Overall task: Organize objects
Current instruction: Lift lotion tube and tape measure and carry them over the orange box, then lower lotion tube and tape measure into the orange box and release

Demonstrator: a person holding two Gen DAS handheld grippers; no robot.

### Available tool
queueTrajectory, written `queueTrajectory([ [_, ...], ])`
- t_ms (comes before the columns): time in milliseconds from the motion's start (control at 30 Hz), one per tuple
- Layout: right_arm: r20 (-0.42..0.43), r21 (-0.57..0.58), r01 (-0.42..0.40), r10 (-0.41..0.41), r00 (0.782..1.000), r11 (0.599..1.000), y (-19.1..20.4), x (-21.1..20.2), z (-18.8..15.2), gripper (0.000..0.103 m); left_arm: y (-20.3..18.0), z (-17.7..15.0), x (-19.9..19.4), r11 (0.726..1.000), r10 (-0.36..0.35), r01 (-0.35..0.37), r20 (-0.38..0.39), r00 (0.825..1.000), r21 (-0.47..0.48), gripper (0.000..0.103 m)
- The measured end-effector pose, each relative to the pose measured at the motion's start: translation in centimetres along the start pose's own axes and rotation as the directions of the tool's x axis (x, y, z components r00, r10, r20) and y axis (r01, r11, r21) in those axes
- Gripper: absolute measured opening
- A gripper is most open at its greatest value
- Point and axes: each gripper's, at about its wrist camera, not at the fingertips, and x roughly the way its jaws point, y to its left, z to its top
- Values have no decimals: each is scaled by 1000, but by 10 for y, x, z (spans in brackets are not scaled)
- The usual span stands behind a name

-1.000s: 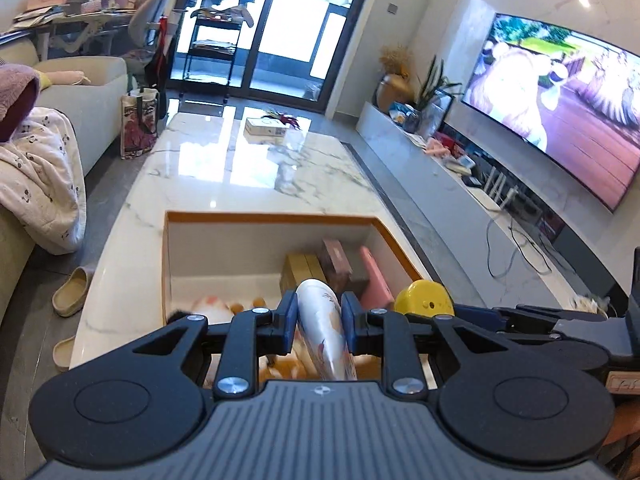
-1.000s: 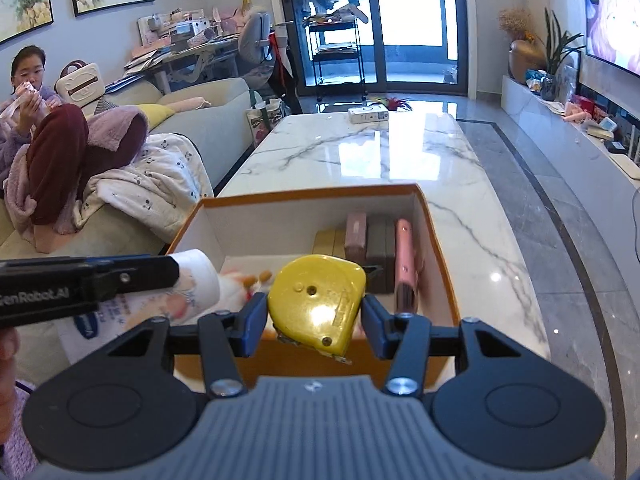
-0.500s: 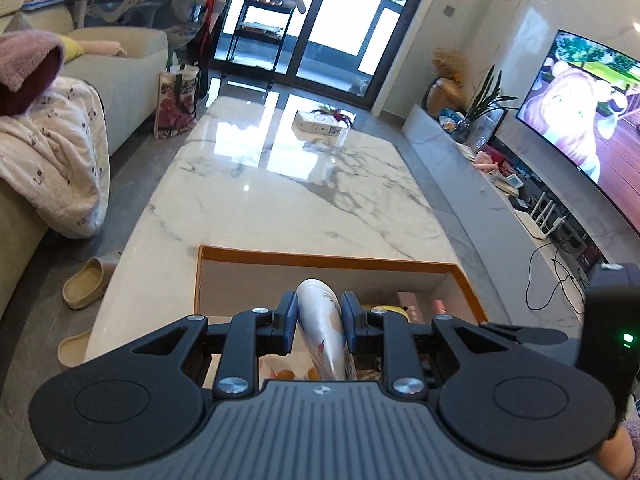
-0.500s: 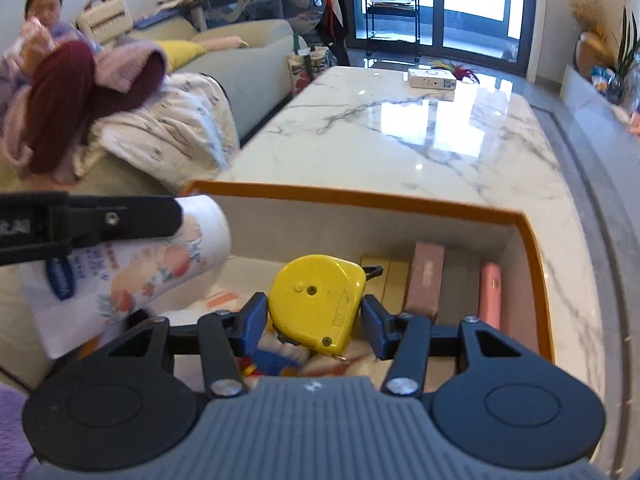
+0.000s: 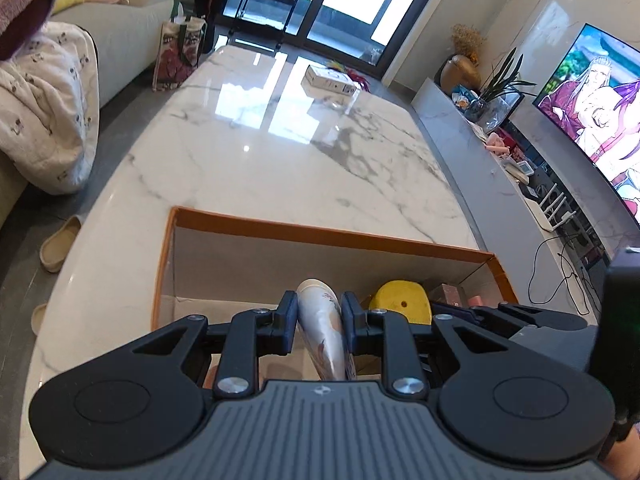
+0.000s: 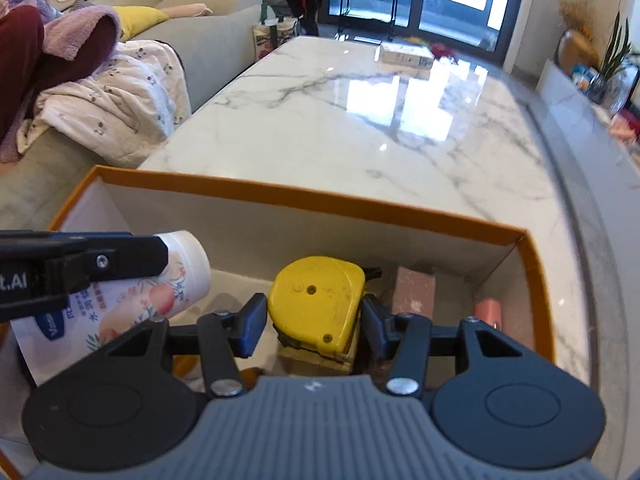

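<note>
An open box with an orange rim [image 5: 328, 232] [image 6: 280, 194] sits on the near end of the marble table [image 5: 272, 148]. My left gripper [image 5: 319, 320] is shut on a white tube with a peach print [image 5: 326, 332], held over the box's left part; the tube [image 6: 132, 296] also shows at the left of the right wrist view. My right gripper [image 6: 314, 314] is shut on a yellow tape measure [image 6: 316, 300], low inside the box; the tape measure [image 5: 400, 298] lies right of the tube in the left wrist view.
Inside the box at the right stand a brownish-pink block [image 6: 414, 290] and a pink item [image 6: 488, 312]. A small white carton [image 5: 330, 80] lies at the table's far end. A sofa with a blanket [image 6: 120, 96] and a seated person lies left; a TV [image 5: 592, 108] is at right.
Both grippers have sunk toward the box and moved forward, each keeping its object. The box's far wall now sits closer, and the tape measure is down among the items inside.
</note>
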Motion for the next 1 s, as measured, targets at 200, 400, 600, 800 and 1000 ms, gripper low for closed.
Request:
queueTrajectory([
  [200, 52, 22, -15, 14, 999, 1000, -5, -13, 1, 54, 1, 0, 14, 1000, 3, -4, -33, 999, -8, 26],
  [400, 111, 20, 35, -37, 993, 999, -5, -40, -7, 58, -5, 1, 31, 1000, 18, -18, -77, 997, 3, 27],
  [600, 112, 77, 38, -47, 993, 996, -13, -52, -20, 58, -14, -5, 45, 999, 44, -41, -105, 993, 31, 27],
  [800, 94, 122, 34, -46, 995, 992, -17, -53, -31, 58, -17, -6, 54, 999, 35, -31, -132, 991, 36, 27],
  [1000, 86, 126, 18, -29, 996, 992, -15, -54, -34, 58, -21, -4, 42, 998, 46, -41, -101, 994, 53, 32],
])
